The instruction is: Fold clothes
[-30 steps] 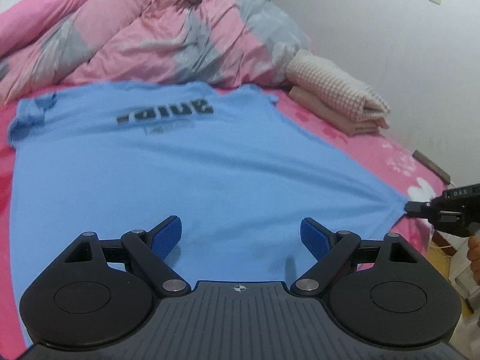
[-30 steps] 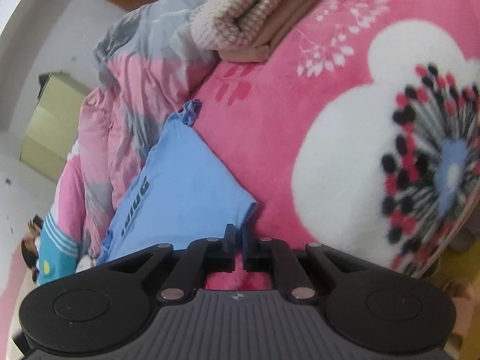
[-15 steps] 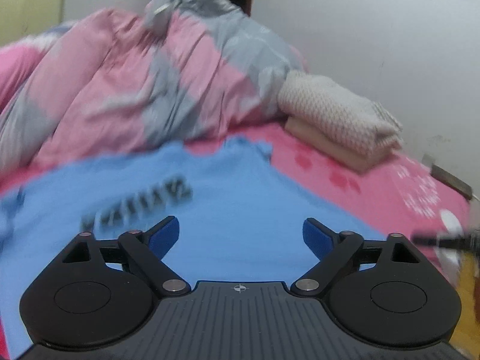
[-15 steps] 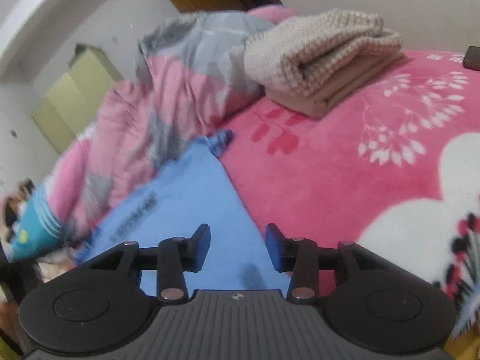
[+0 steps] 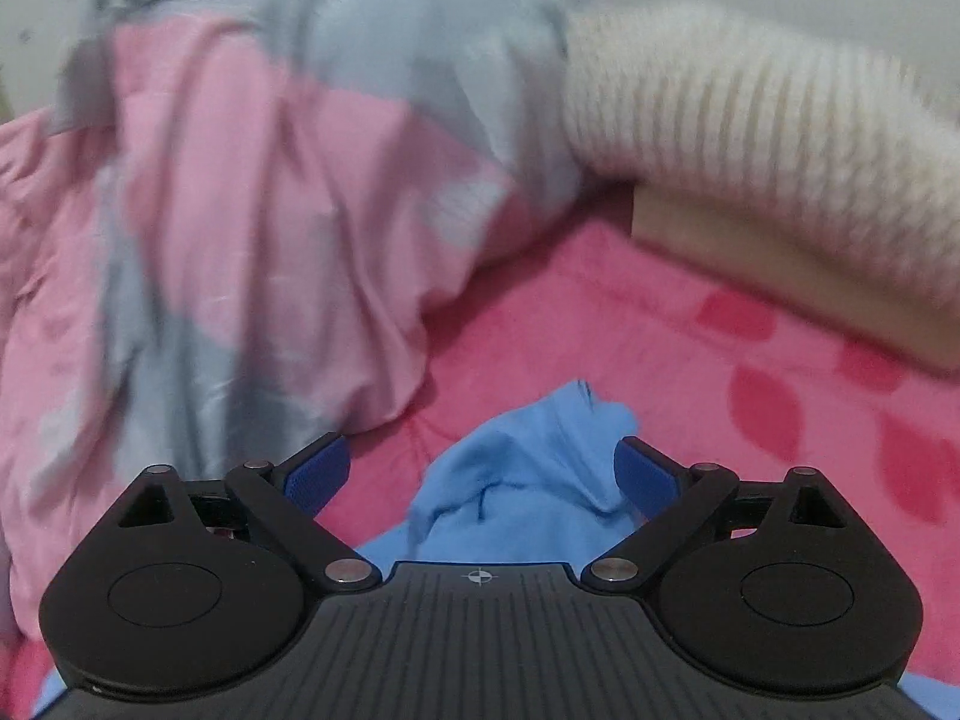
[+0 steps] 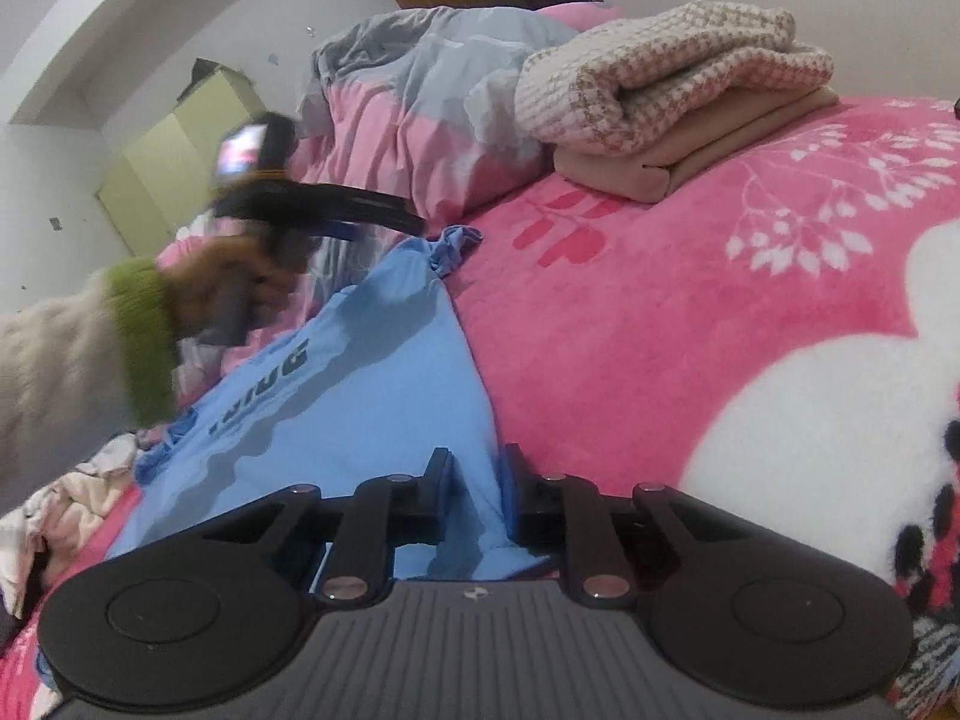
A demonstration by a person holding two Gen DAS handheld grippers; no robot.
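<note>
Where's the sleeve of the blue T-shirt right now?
In the left wrist view the sleeve lies bunched on the pink blanket, between the open left gripper fingers, just right of the pink-and-grey duvet.

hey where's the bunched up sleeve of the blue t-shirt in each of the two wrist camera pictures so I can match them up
Left wrist view: the blue sleeve sits low at centre, between the open fingers of the left gripper.
Right wrist view: the same sleeve is left of centre in the upper half, just under the tip of the left gripper.
Shared landmark: the folded cream knit on the pink blanket.
</note>
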